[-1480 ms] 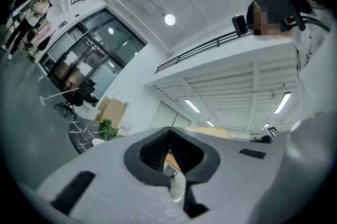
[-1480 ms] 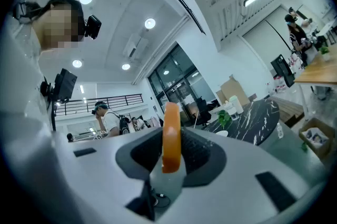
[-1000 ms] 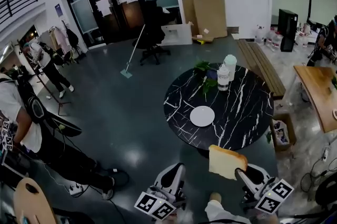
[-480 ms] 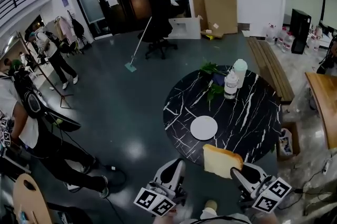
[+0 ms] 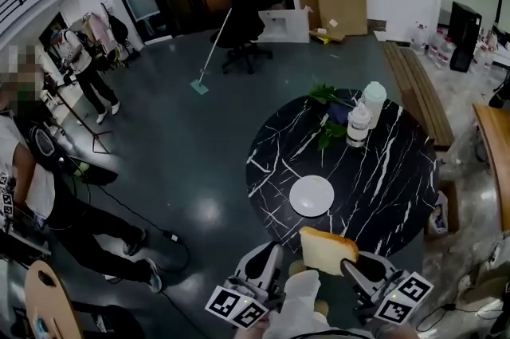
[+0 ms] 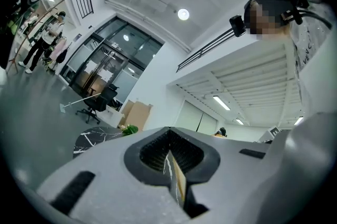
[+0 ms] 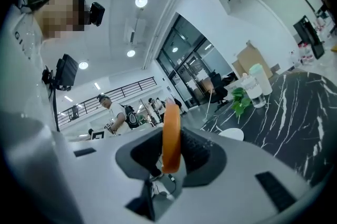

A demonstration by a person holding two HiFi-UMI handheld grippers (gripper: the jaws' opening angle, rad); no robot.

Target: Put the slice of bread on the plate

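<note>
A thick slice of bread [image 5: 325, 250] with a golden crust stands upright in my right gripper [image 5: 351, 264], which is shut on its lower right edge. In the right gripper view the bread [image 7: 171, 133] shows edge-on between the dark pads of that gripper [image 7: 171, 152]. The white plate [image 5: 311, 195] lies bare on the near side of the round black marble table [image 5: 390, 178], just beyond the bread. The plate [image 7: 231, 134] also shows low in the right gripper view. My left gripper [image 5: 261, 270] hangs beside the bread to its left, shut with nothing in it [image 6: 171, 159].
Two bottles [image 5: 360, 124] and a green plant [image 5: 325, 98] stand at the table's far side. A wooden bench [image 5: 414, 90] and a wooden table edge [image 5: 494, 146] lie to the right. People [image 5: 32, 186], cables, an office chair [image 5: 243, 34] and a mop [image 5: 205, 62] occupy the floor at left.
Both grippers and the bread have come closer to the table. The bread now overlaps the table's near edge, just short of the plate. The grip has not changed.
</note>
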